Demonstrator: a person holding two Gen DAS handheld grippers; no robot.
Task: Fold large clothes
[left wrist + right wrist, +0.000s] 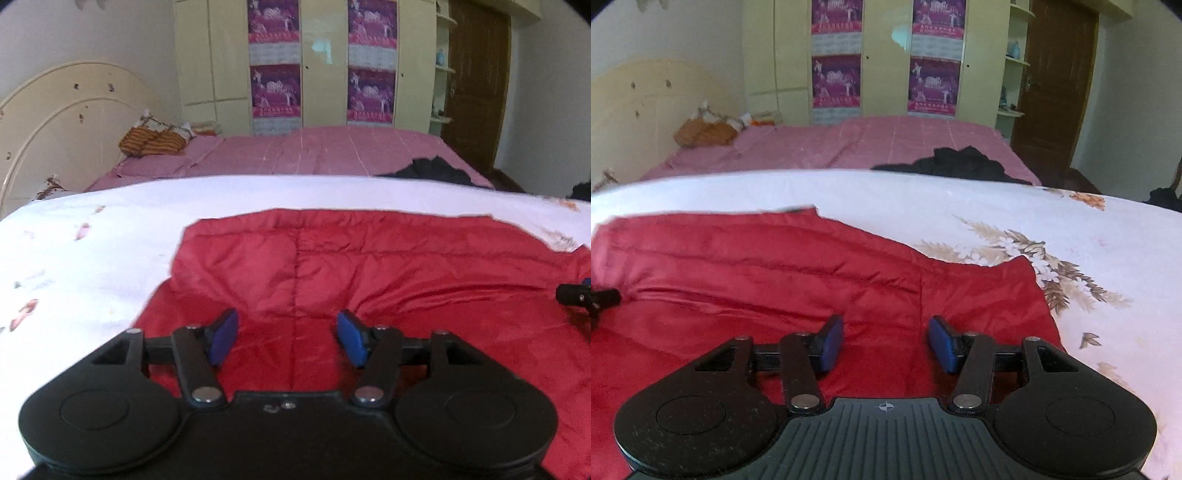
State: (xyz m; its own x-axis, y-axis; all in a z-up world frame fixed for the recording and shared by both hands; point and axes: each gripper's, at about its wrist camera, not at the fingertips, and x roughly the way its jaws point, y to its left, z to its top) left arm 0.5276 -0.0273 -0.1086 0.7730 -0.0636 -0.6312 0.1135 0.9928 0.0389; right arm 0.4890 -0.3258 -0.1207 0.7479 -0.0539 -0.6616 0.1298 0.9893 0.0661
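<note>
A red quilted jacket point(369, 273) lies spread flat on a white floral sheet point(92, 240). My left gripper point(287, 334) is open, its blue pads wide apart, and hovers just above the jacket's left part, holding nothing. My right gripper point(885, 339) is open too, above the jacket point(757, 273) near its right edge, empty. The right gripper's tip shows at the right edge of the left wrist view point(572, 295). The left gripper's tip shows at the left edge of the right wrist view point(604, 297).
The white sheet point(1071, 229) extends to the right of the jacket. Behind it is a pink bed point(314, 155) with a dark garment point(432, 170) and an orange striped cushion point(151, 142). A wardrobe point(325, 62) and a brown door point(476, 85) stand at the back.
</note>
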